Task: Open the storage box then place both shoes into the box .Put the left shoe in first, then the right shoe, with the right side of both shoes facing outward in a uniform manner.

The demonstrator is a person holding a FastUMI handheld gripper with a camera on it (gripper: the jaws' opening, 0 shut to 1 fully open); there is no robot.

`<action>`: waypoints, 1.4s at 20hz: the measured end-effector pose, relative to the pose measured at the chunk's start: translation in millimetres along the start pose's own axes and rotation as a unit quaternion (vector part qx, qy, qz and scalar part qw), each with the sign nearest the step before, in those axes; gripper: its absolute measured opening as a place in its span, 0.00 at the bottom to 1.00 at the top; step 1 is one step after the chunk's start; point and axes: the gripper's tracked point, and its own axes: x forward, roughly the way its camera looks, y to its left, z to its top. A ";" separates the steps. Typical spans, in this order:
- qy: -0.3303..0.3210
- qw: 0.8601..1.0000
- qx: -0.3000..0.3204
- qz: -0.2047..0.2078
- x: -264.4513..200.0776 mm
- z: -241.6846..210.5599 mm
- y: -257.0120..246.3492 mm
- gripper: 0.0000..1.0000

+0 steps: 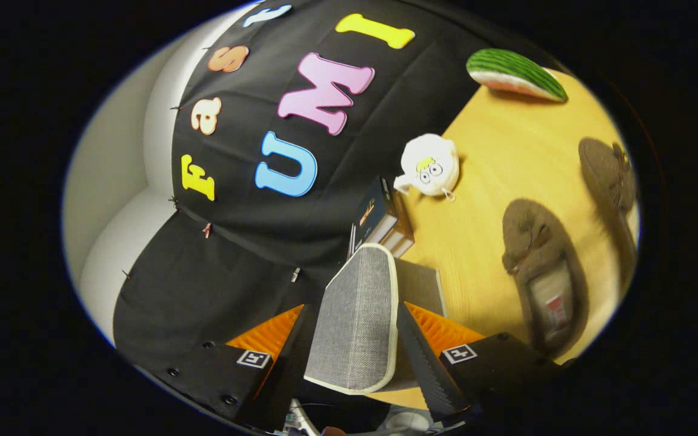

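Observation:
The view is tilted. The grey fabric lid (358, 321) of the storage box, edged in cream, stands lifted up between my fingers, and my gripper (355, 357) is shut on it. The grey box body (420, 284) shows just behind the lid. Two brown slip-on shoes lie on the wooden table (482, 200) beyond the box. The nearer shoe (543, 272) shows its insole and opening. The farther shoe (612, 181) lies beyond it and is blurred.
A dark book-like box (379, 215) leans just beyond the storage box. A white plush toy (429, 165) sits farther on the table, and a watermelon-slice toy (515, 74) lies at the far end. Black cloth wall stands on the side opposite the shoes.

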 end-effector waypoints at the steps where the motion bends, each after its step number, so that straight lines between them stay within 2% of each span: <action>1: 0.014 1.000 0.017 0.001 5.3 -8.5 -4.9 0.87; 3: 0.038 0.998 0.044 0.002 14.1 -22.2 -13.0 0.81; 11: 0.096 0.983 0.155 0.007 49.8 -43.5 -38.1 0.81; 12: 0.096 0.982 0.163 0.012 49.8 -41.7 -36.3 0.75; 13: 0.093 0.981 0.169 0.019 52.2 -39.3 -33.1 0.73; 18: 0.087 0.979 0.182 0.034 52.3 -32.9 -25.5 0.31; 20: 0.085 0.984 0.158 0.020 51.5 -30.4 -21.8 0.14; 24: 0.099 0.988 0.116 -0.029 46.7 -25.4 -11.0 0.11; 28: 0.110 0.989 0.069 -0.072 39.7 -24.9 24.2 0.09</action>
